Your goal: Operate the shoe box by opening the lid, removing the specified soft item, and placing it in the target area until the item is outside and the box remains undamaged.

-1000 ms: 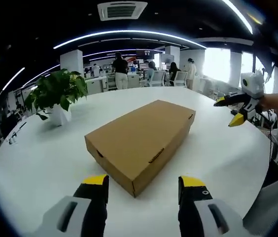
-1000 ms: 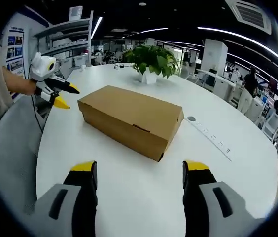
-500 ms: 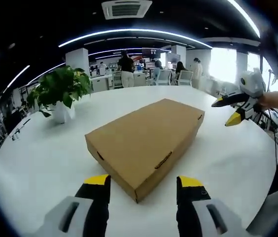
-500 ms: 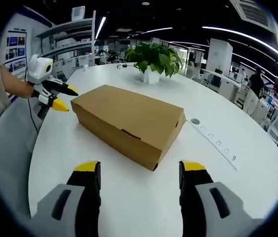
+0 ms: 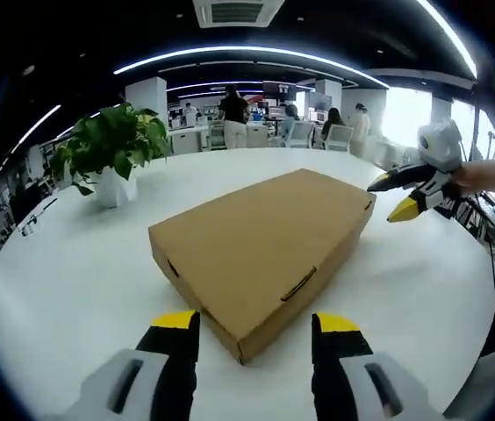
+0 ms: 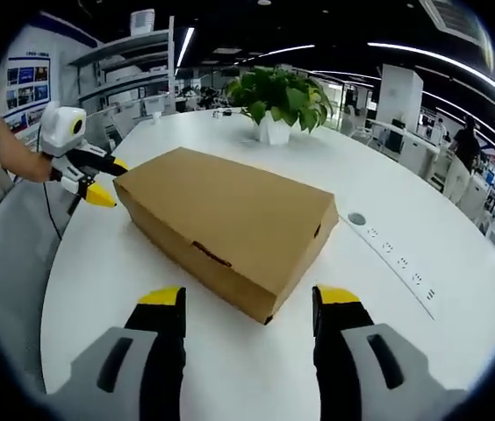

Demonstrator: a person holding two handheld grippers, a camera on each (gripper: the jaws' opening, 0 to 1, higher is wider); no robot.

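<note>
Both cameras sit closer to the shoe box (image 5: 261, 250) than a second ago: it looks bigger in each view and its near corner now lies just ahead of the jaws. That reads as an approach, with the lid-opening step not begun. The lid is down flat and nothing soft is out on the white table (image 5: 72, 289).

Left hand-held gripper (image 5: 256, 324): jaws spread wide, empty, touching nothing, box corner between and just beyond the tips. In the right gripper view it sits at the box's far left end (image 6: 98, 180), tips just beside the cardboard; contact can't be told.

Right hand-held gripper (image 6: 247, 303): jaws wide apart, empty, near the box corner but clear of it. In the left gripper view it hovers by the far right end (image 5: 401, 193).

Potted plant (image 5: 111, 153) stands well beyond the box.
</note>
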